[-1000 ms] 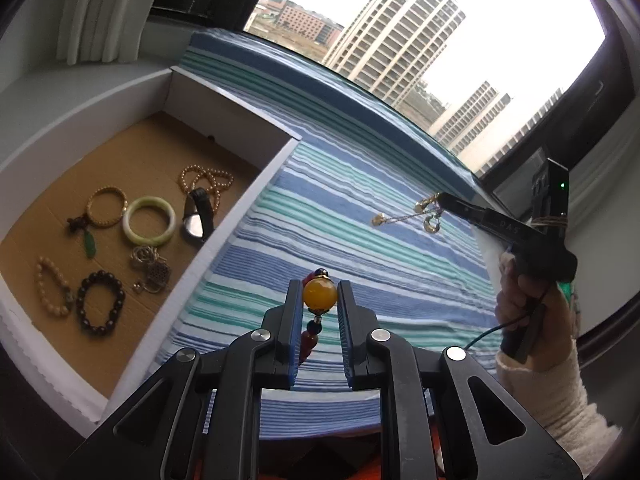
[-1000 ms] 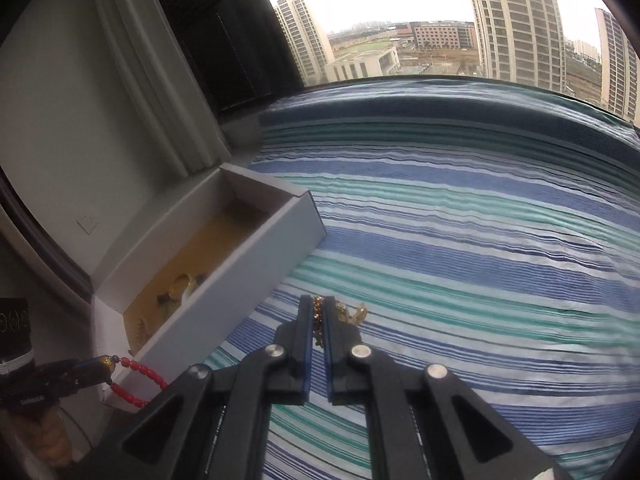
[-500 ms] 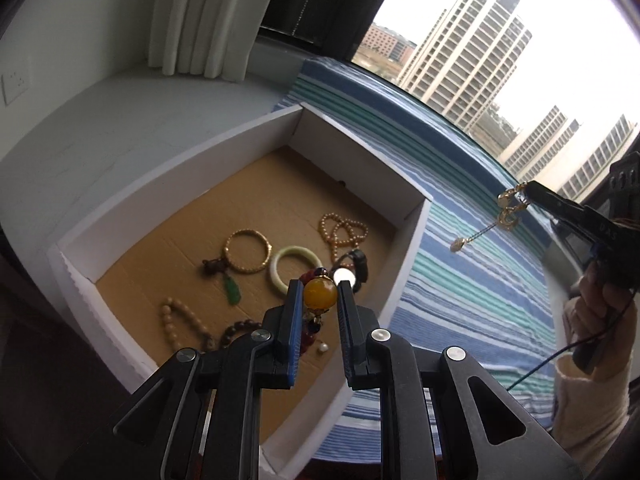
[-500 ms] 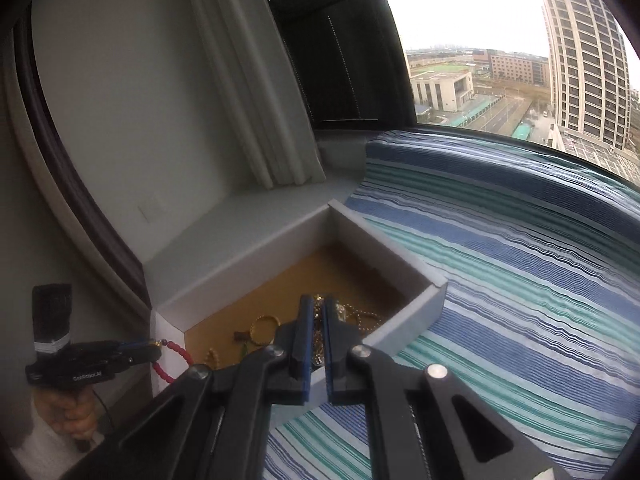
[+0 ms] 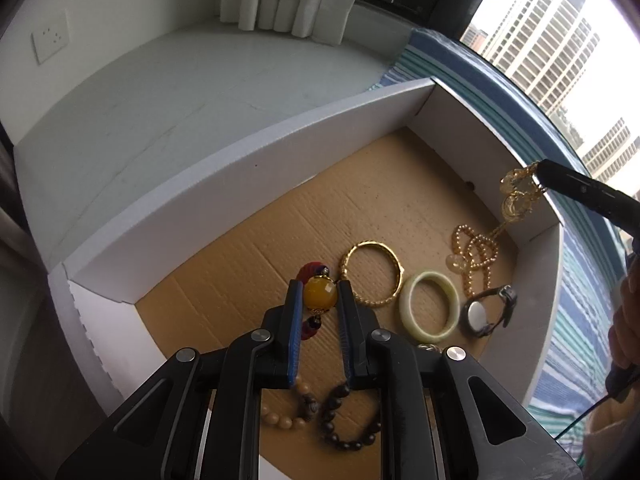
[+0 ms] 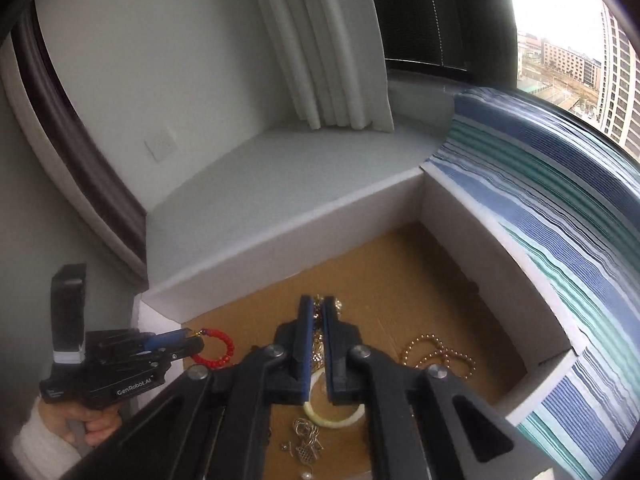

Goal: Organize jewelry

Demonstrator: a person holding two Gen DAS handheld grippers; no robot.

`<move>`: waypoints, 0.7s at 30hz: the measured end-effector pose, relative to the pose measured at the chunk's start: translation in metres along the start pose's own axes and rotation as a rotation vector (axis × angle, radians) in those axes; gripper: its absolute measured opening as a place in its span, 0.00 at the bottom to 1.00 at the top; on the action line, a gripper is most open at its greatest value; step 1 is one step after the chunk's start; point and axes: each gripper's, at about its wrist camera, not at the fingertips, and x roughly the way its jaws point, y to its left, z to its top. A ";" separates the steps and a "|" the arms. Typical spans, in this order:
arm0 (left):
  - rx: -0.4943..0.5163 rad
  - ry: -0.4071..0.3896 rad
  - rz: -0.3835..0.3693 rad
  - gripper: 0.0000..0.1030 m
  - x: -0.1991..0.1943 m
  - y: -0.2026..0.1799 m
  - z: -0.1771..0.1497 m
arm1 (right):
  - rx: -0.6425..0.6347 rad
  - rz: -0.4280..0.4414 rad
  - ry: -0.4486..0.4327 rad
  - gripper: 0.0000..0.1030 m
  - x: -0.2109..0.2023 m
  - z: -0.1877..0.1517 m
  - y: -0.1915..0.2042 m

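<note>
My left gripper is shut on the amber bead of a red bead bracelet, which hangs just above the cardboard floor of the white box. My right gripper is shut on a gold chain that dangles over the box's right side. In the box lie a gold bangle, a jade bangle, a watch, a gold bead string, a dark bead bracelet and a tan one.
The box stands on a white ledge against the blue and green striped cloth. A white curtain hangs behind it. The far half of the box floor is bare. A person's hand grips the left tool.
Both grippers have swung left from over the striped cloth to over the box and sunk toward it, each still carrying its piece. The red beads now hang close to the box floor.
</note>
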 end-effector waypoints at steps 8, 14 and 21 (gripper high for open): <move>0.022 -0.013 0.092 0.64 0.007 -0.004 -0.011 | 0.018 -0.070 0.160 0.15 0.077 -0.015 -0.020; 0.094 -0.158 0.241 0.99 -0.024 -0.034 -0.030 | 0.016 -0.080 0.118 0.54 0.047 -0.032 -0.024; 0.043 -0.266 0.327 0.99 -0.050 -0.059 -0.054 | -0.123 -0.163 0.064 0.75 0.002 -0.070 0.000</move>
